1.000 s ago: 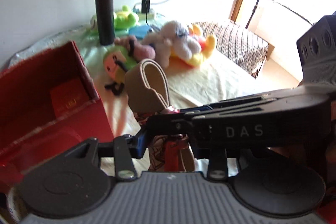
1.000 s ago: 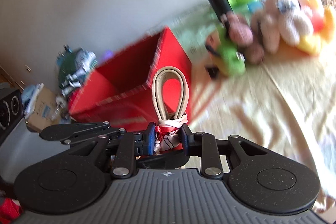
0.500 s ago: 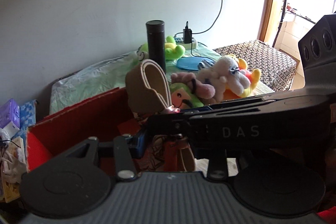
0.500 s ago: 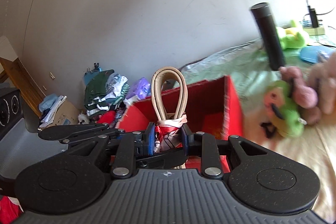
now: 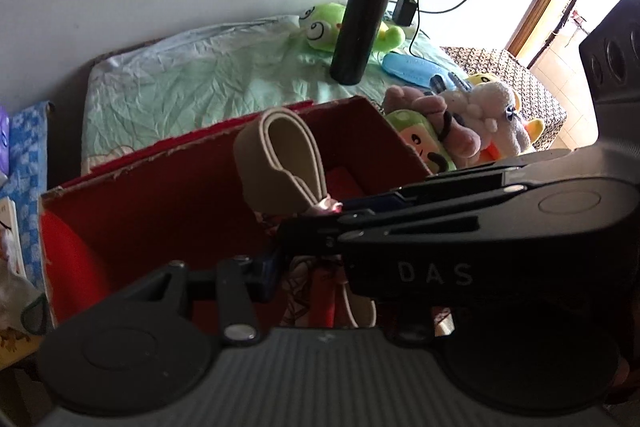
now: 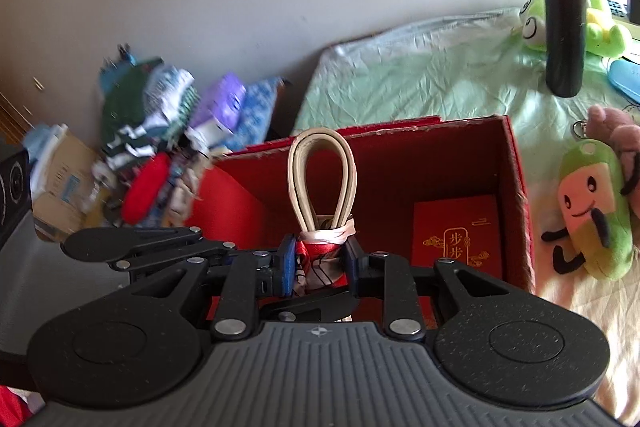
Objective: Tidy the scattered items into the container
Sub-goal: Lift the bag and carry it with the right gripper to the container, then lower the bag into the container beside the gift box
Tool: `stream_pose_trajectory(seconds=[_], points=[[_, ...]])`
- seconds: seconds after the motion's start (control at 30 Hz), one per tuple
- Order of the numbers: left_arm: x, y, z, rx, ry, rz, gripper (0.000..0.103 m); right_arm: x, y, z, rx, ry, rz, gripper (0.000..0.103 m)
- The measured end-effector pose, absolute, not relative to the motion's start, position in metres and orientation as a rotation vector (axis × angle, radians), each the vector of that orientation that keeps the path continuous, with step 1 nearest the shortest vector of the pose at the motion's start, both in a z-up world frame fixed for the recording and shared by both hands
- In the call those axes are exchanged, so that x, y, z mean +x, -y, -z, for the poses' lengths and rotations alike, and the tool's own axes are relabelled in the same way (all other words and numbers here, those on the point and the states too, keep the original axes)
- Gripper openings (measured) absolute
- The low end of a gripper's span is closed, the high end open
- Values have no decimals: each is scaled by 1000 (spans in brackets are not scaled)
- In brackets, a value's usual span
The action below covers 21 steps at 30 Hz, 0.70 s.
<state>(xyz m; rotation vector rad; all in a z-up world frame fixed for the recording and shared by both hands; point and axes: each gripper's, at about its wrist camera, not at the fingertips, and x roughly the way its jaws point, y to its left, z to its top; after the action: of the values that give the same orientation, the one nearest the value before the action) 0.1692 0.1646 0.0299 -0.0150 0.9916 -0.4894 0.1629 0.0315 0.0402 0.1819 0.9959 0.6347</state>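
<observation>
A beige looped strap (image 5: pixel 280 163) with a red-and-white scarf tied around its base (image 6: pixel 320 255) hangs over the open red box (image 5: pixel 160 195). My left gripper (image 5: pixel 332 283) is shut on the scarf bundle below the loop, though its right finger is hidden behind the other gripper. My right gripper (image 6: pixel 320 259) is shut on the same bundle, its blue pads pressing both sides. In the left wrist view the right gripper (image 5: pixel 320 217) reaches in from the right. A red booklet (image 6: pixel 460 235) with gold print lies inside the red box (image 6: pixel 516 187).
On the bed beyond the box stand a black flask (image 5: pixel 360 23), a frog plush (image 5: pixel 320 27) and a blue case (image 5: pixel 412 71). A green plush (image 6: pixel 592 211), a pink plush (image 5: pixel 440 123) and a white plush (image 5: pixel 496 115) lie to the box's right. Clutter (image 6: pixel 160 147) fills the floor on the left.
Both grippers have carried the strap leftwards from over the bed to above the red box's opening. The plush toys have slid to the right in both views. The grip has not changed.
</observation>
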Motion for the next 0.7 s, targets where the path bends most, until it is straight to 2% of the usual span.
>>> stream_pose_trajectory(seconds=[0.7], points=[[230, -164, 54, -52, -1354, 514, 39, 218, -64, 29, 69, -1343, -537, 27]])
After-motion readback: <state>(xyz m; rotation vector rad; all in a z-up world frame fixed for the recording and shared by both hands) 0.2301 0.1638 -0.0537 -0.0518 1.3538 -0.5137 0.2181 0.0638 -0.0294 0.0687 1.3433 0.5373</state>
